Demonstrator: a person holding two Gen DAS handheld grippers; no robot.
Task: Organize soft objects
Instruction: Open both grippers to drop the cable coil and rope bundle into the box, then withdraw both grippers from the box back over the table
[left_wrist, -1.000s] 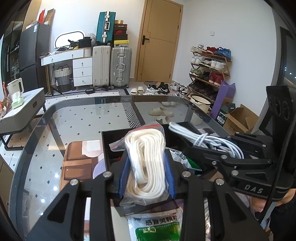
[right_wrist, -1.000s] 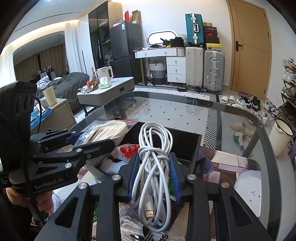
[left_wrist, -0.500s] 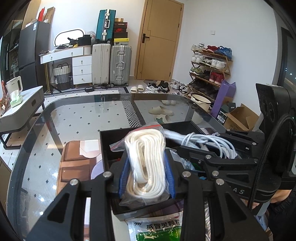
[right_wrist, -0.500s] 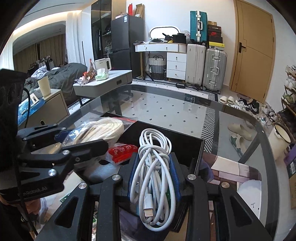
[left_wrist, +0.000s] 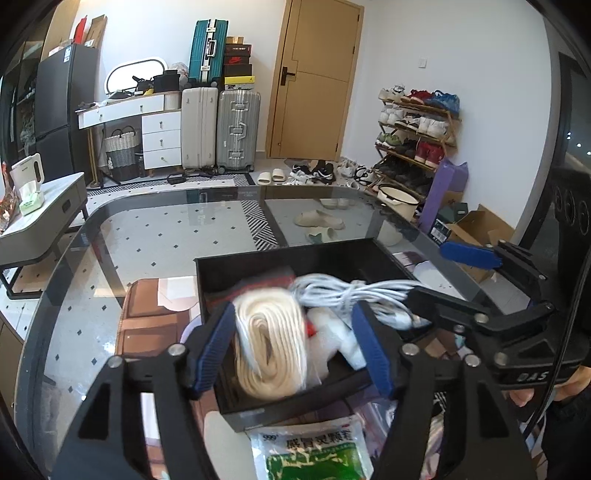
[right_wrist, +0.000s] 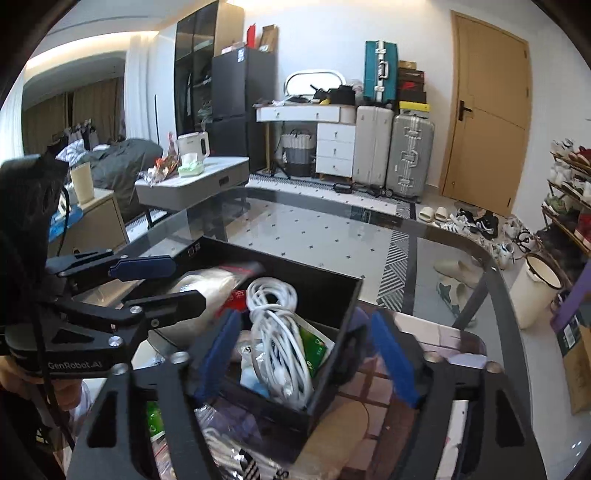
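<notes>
A black open box (left_wrist: 288, 251) stands on the glass table. In the left wrist view my left gripper (left_wrist: 293, 347) hangs over the box's near end with its jaws opening. Between them, untouched by the blue pads, a clear bag of cream rope (left_wrist: 271, 347) lies blurred inside the box. In the right wrist view my right gripper (right_wrist: 306, 354) straddles the box's (right_wrist: 332, 354) right corner, jaws also opening. Below them a bundled white cable (right_wrist: 280, 332) rests in the box, clear of the pads. The cable (left_wrist: 354, 291) lies next to the rope bag.
A green-and-white medicine packet (left_wrist: 314, 454) and other bagged items lie on the glass table (left_wrist: 147, 240) in front of the box. A brown seat (left_wrist: 147, 321) shows beneath the glass. A person's hand (left_wrist: 524, 395) holds the right gripper's handle.
Both grippers went from shut to open. The rope bag has left the left pads and the cable the right pads, and both now lie in the box. The right gripper shifted sideways.
</notes>
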